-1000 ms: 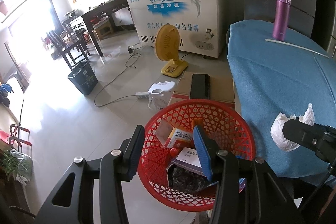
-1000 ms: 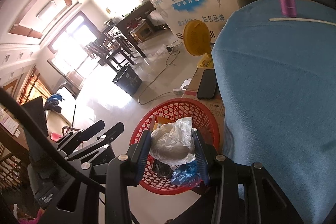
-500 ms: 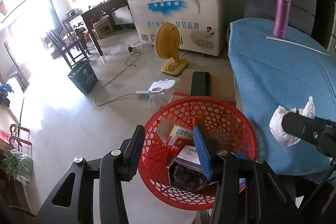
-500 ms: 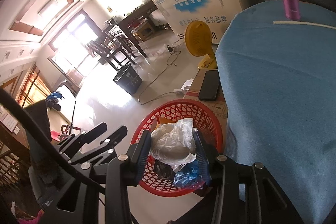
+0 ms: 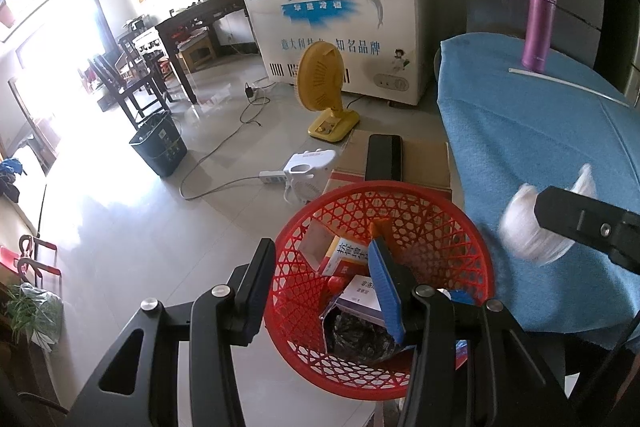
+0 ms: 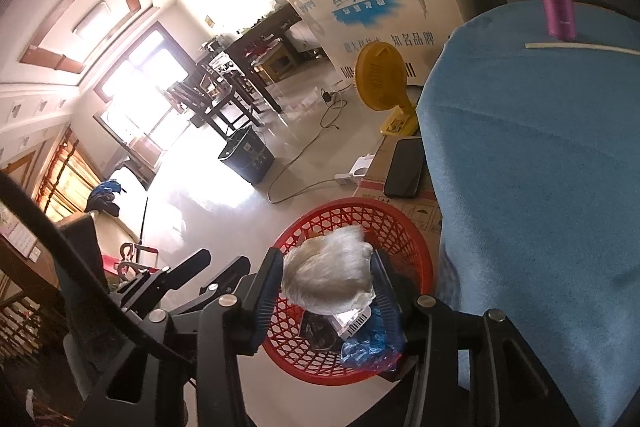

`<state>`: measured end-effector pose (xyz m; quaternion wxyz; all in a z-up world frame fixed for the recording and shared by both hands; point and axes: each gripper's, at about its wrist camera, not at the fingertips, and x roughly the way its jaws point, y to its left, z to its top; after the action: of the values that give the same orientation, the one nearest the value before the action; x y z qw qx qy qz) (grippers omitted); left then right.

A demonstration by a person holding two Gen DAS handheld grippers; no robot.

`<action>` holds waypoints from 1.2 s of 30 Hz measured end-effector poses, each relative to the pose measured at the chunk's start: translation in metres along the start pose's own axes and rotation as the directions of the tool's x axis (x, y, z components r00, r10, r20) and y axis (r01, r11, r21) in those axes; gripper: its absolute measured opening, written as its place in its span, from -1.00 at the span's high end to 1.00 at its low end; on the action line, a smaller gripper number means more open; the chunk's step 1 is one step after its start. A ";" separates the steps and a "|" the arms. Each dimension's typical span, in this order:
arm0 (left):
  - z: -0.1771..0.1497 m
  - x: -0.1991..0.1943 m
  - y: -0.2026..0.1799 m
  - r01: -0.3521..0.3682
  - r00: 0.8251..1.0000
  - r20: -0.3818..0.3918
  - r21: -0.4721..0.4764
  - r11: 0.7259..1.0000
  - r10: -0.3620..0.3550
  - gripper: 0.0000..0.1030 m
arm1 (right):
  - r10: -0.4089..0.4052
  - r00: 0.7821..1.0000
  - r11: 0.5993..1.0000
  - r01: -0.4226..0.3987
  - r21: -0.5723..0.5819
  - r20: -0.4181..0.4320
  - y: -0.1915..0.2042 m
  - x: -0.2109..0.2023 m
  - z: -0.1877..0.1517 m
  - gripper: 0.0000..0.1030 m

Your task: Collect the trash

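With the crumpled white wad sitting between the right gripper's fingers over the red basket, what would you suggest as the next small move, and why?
Probably let the right gripper open a little further. Its jaws have just been opening, and the blurred white wad between them already sits over the red basket, so it should drop among the trash. The left gripper is gripping the basket's rim, steadying it.
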<state>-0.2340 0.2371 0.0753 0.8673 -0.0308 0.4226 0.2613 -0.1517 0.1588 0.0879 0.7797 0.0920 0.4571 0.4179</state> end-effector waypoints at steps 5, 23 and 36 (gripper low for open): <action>0.000 0.000 0.001 0.001 1.000 -0.001 0.001 1.000 -0.001 0.04 | 0.004 1.000 1.000 -0.004 0.011 0.018 -0.002 -0.004 0.001 -0.06; 0.011 -0.035 -0.004 0.044 0.995 0.092 0.021 0.999 -0.046 -0.47 | -0.090 0.990 0.996 0.089 0.014 0.109 -0.017 -0.040 0.000 -0.06; 0.024 -0.075 -0.008 0.056 0.982 0.177 0.036 0.998 -0.062 -0.65 | -0.212 0.953 0.974 0.225 -0.037 0.219 -0.011 -0.092 0.001 -0.18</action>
<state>-0.2506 0.2045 0.1451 0.9092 -0.0064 0.3465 0.2306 -0.1664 0.0847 0.1408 0.8681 0.0611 0.3650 0.3308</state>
